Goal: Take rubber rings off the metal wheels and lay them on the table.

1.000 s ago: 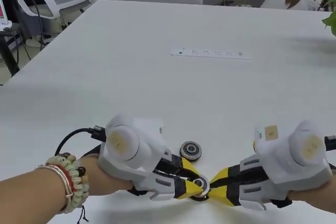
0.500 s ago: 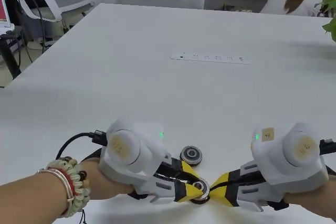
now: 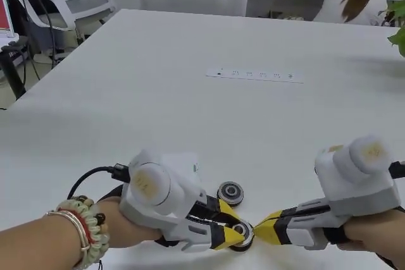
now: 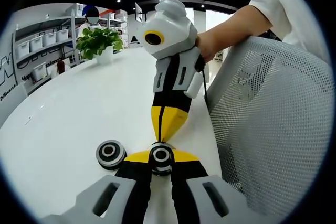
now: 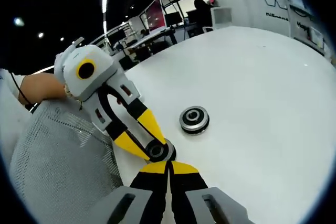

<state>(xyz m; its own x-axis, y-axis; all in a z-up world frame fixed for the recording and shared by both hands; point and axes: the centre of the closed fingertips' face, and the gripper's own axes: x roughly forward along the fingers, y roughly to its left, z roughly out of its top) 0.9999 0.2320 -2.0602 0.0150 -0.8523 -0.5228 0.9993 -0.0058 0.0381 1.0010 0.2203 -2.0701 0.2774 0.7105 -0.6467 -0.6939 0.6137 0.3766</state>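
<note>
Near edge of white worktop (image 3: 190, 112), both tools meeting tip to tip. Grey mesh chair (image 4: 273, 129) stands just off that edge, seen in both gripper views.

Left tool (image 3: 234, 227): jaws clamped on either side of a metal wheel, the held wheel (image 4: 161, 158), which sits low at the worktop surface.

Right tool (image 3: 259, 234): jaws pressed together with barely a seam between them, tips touching the held wheel's rim from the opposite side. Cannot tell if they pinch anything.

White power strip (image 3: 254, 75) lies flat at mid-worktop, well apart from the tools.

Second wheel (image 3: 230, 192) lies flat just beyond the left tool's jaws, apart from both tools, its black rubber ring (image 5: 194, 129) in place around it.
</note>
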